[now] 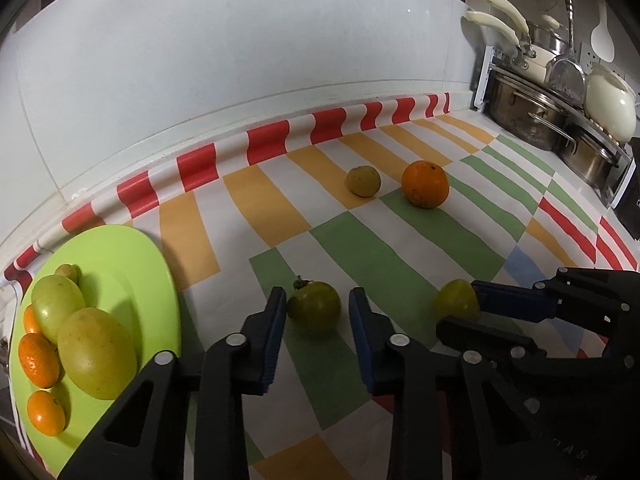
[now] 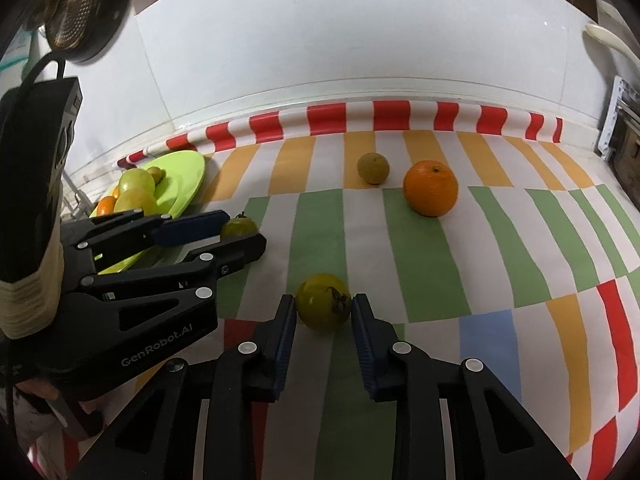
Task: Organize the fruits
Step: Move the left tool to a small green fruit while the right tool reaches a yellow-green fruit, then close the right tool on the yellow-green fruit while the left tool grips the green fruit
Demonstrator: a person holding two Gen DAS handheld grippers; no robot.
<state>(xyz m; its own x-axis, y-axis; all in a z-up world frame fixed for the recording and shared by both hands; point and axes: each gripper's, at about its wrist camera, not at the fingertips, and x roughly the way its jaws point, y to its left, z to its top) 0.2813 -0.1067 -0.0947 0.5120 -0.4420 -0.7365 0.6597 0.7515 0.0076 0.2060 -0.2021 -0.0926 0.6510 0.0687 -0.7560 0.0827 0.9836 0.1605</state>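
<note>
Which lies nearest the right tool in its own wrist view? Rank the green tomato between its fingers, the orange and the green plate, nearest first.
1. Green tomato: between the right tool's open fingers.
2. Orange: ahead, slightly right.
3. Green plate: far left, near the wall.

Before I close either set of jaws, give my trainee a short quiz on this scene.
1. True or false: the left gripper has its jaws either side of a green tomato.
2. How many fruits lie on the striped cloth, off the green plate?
3. What lies nearest the big orange? A) a small yellow-green fruit B) a banana C) a knife
Key: 1 true; 2 four; 3 A.
</note>
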